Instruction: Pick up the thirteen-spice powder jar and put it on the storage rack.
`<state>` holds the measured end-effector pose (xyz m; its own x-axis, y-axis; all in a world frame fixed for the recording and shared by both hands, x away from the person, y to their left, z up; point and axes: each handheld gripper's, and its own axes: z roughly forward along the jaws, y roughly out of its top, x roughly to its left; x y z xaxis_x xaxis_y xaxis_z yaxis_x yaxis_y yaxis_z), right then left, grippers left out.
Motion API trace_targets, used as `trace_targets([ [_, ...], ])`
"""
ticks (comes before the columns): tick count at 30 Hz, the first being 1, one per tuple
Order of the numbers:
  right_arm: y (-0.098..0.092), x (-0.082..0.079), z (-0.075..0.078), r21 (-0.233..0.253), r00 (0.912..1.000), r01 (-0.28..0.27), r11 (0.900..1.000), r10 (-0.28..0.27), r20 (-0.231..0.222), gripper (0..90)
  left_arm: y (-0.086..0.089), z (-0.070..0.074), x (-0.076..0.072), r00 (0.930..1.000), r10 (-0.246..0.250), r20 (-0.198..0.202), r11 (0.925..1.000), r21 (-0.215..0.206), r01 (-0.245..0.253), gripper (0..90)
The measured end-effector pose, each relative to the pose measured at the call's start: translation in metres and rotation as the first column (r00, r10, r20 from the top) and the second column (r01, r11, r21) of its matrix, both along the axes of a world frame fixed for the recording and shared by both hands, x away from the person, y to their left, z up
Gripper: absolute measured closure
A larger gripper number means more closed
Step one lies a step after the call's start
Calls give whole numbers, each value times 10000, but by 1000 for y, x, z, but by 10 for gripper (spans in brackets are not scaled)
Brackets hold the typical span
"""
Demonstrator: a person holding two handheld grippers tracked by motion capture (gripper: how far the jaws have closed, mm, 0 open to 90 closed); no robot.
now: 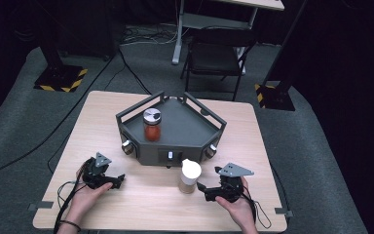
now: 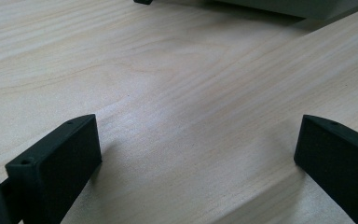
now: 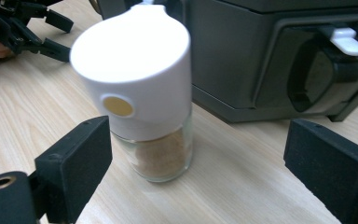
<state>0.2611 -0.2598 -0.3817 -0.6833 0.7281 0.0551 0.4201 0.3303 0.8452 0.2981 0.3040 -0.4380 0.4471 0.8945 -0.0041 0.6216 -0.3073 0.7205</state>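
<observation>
My left gripper [image 1: 119, 181] rests low over bare table [image 1: 141, 200], jaws spread wide and empty. The white-capped spice jar [image 1: 190, 176] stands just before the dark tray [image 1: 185, 127]; my right gripper [image 1: 202, 187], jaws wide apart, sits beside it, gripping nothing.

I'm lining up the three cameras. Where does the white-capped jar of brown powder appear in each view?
High view: white-capped jar stands on the table, lower centre, just left of the right gripper.
Left gripper view: not in it.
Right gripper view: left of centre, between the open jaws.
Shared landmark: the dark grey tray behind it.
</observation>
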Motion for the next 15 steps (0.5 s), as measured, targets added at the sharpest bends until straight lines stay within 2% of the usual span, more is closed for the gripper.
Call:
trace_targets([
  [15, 24, 5, 3, -44, 9985, -538, 9985, 539, 116, 77, 0, 0, 0, 10000, -1, 0, 10000, 0, 1, 0],
])
